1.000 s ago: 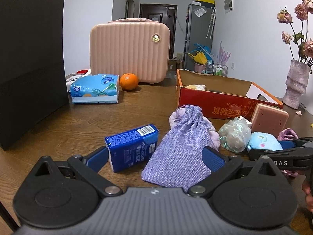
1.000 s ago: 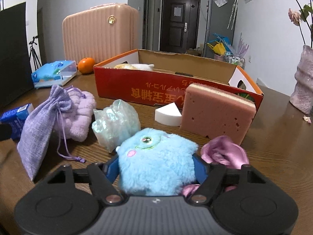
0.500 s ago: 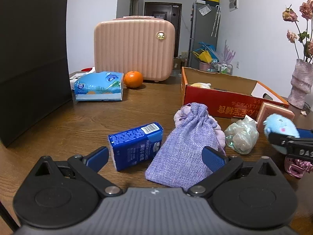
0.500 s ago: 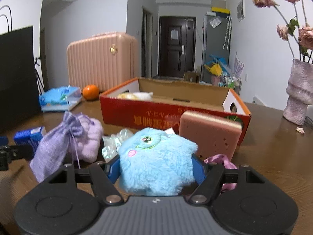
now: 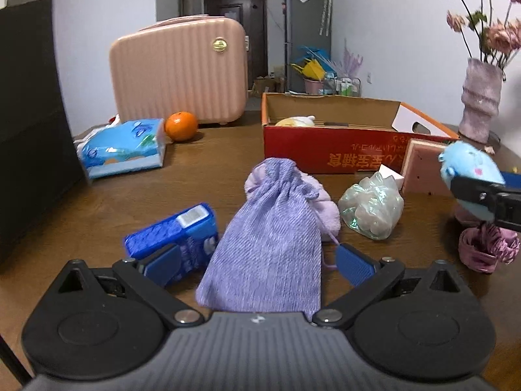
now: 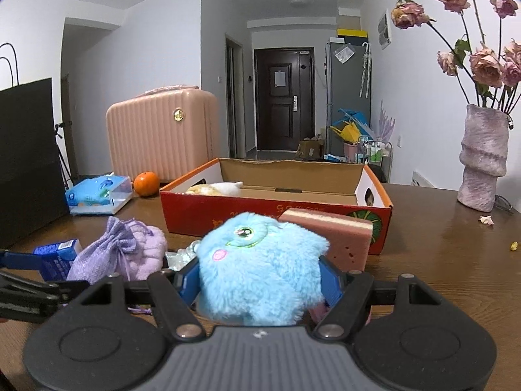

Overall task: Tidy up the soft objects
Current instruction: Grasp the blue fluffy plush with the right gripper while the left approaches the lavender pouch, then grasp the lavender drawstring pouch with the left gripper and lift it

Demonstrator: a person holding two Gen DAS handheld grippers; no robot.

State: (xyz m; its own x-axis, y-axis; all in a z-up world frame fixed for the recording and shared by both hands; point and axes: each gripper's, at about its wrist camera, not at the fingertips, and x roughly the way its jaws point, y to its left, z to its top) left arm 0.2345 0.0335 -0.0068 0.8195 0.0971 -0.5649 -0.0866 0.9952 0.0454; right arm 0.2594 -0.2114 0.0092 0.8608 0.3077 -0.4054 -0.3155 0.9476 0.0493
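Observation:
My right gripper [image 6: 260, 282] is shut on a fluffy blue plush toy [image 6: 260, 265] and holds it above the table, in front of the red cardboard box [image 6: 273, 210]. The toy also shows at the right edge of the left wrist view [image 5: 469, 172]. My left gripper [image 5: 259, 260] is open, its fingers on either side of a purple drawstring pouch [image 5: 270, 244] that lies on the table. A lilac fuzzy item [image 5: 322, 202] lies behind the pouch. A yellow-white soft toy [image 6: 215, 189] lies inside the box.
A blue tissue pack [image 5: 176, 241] touches my left finger. A clear crinkly bag [image 5: 371, 205], pink sponge [image 6: 329, 238] and pink satin cloth [image 5: 485, 247] lie near the box. Pink suitcase [image 5: 179, 71], orange [image 5: 181, 126], tissue packet [image 5: 122, 146], black bag [image 5: 29, 123] and vase [image 6: 482, 159] stand around.
My right gripper has lifted the blue plush toy off the table and up toward the box. My left gripper has moved forward, closer around the purple pouch.

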